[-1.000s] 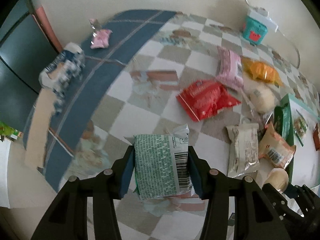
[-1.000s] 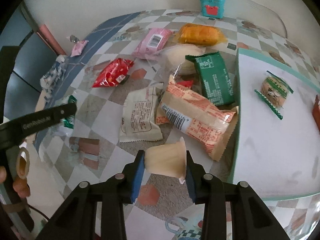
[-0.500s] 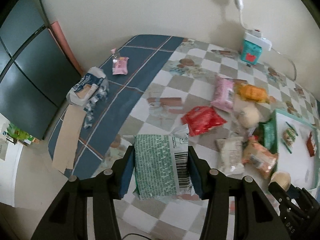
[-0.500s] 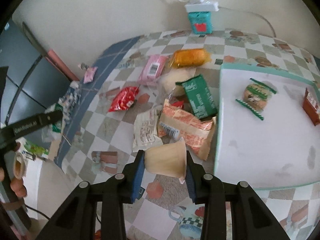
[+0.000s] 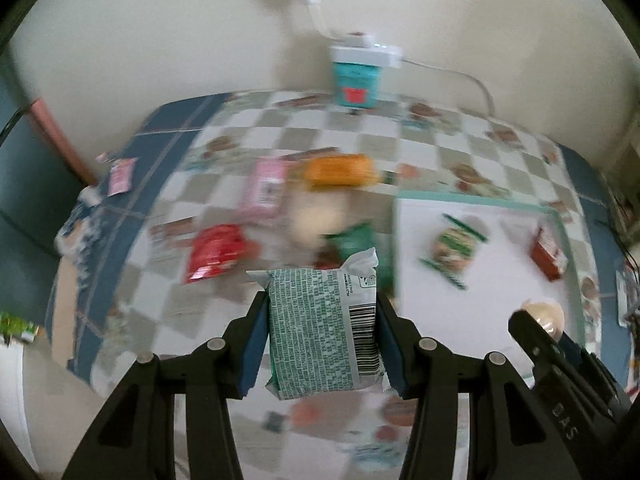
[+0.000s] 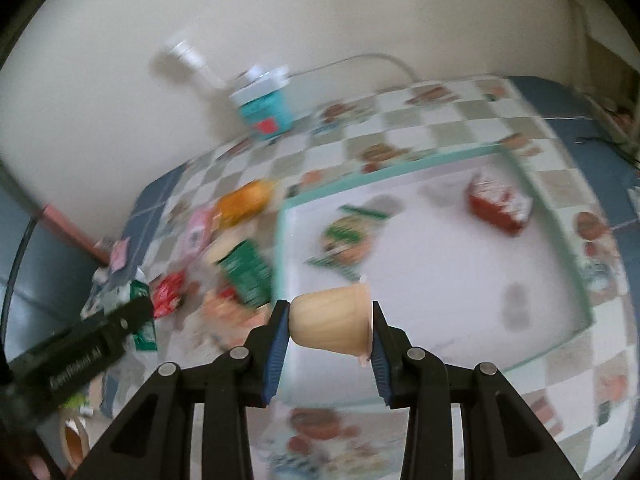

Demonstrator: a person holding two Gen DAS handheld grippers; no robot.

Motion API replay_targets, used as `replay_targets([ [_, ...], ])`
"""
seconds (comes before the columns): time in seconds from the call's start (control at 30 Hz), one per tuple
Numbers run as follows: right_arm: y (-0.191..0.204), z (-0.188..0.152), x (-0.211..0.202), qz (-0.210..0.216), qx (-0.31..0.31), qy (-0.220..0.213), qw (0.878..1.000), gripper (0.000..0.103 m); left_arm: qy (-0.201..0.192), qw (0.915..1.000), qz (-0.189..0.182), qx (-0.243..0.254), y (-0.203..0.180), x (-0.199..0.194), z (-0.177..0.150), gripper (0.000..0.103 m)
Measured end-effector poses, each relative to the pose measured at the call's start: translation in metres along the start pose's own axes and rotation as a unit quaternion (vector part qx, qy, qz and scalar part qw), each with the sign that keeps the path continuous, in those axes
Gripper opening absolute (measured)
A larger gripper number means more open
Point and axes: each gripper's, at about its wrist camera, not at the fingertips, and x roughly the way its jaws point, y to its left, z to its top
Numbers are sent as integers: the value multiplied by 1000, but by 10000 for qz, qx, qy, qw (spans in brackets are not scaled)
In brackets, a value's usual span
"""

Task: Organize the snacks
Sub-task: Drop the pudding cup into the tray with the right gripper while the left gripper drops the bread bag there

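Count on the white tray (image 6: 460, 280): two snacks, one green-striped wrapped snack (image 6: 346, 240) at 9 o'clock of its surface and one red packet (image 6: 498, 204) at 1 o'clock; on the checkered counter (image 5: 400, 140) left of the tray, blurred, one orange pack (image 5: 340, 170), one pink pack (image 5: 266, 188) and one red pouch (image 5: 216, 252) can be told apart. Left tongs (image 5: 322, 344) pitched down, clamped on one green-printed packet (image 5: 322, 332) held above the counter. Right tongs (image 6: 330, 330) pitched down over the tray's near edge, clamped on one beige cup (image 6: 330, 322) lying sideways between the pads.
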Motion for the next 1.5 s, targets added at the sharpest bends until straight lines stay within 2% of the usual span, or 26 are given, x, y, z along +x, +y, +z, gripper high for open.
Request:
replay_targets([
  [0.17, -46, 15, 0, -825, 283, -149, 9961, 40, 151, 9992, -235, 300, -53, 17, 4, 52],
  [0.3, -80, 22, 2, -1217, 603, -155, 9906, 40, 292, 9978, -322, 508, -86, 36, 5, 52],
  [0.47, -117, 26, 14, -1501, 1082, -19, 9827, 40, 423, 9955, -483, 690, -112, 56, 5, 52],
  [0.67, -141, 29, 23, -1762, 1304, 23, 9757, 40, 473, 9935, -704, 756, -137, 74, 17, 52],
  [0.97, -145, 31, 41, -1811, 1190, 192, 9761, 40, 488, 9900, -1021, 843, -161, 87, 31, 53],
  [1.0, -146, 31, 41, -1787, 1199, 182, 9764, 40, 469, 9897, -1045, 857, -162, 86, 31, 54],
  [1.07, -145, 31, 39, -1787, 1202, 153, 9764, 40, 431, 9897, -1064, 851, -161, 84, 32, 73],
  [1.27, -133, 36, 25, -1829, 996, -23, 9781, 42, 373, 9897, -1157, 756, -147, 74, 35, 81],
  [1.4, -125, 38, 20, -1781, 950, -66, 9794, 53, 318, 9925, -987, 650, -127, 69, 34, 82],
  [1.47, -119, 38, 19, -1743, 915, -74, 9804, 60, 284, 9938, -879, 621, -118, 68, 33, 97],
  [1.5, -115, 37, 18, -1740, 880, -78, 9808, 63, 229, 9946, -822, 590, -112, 66, 33, 97],
])
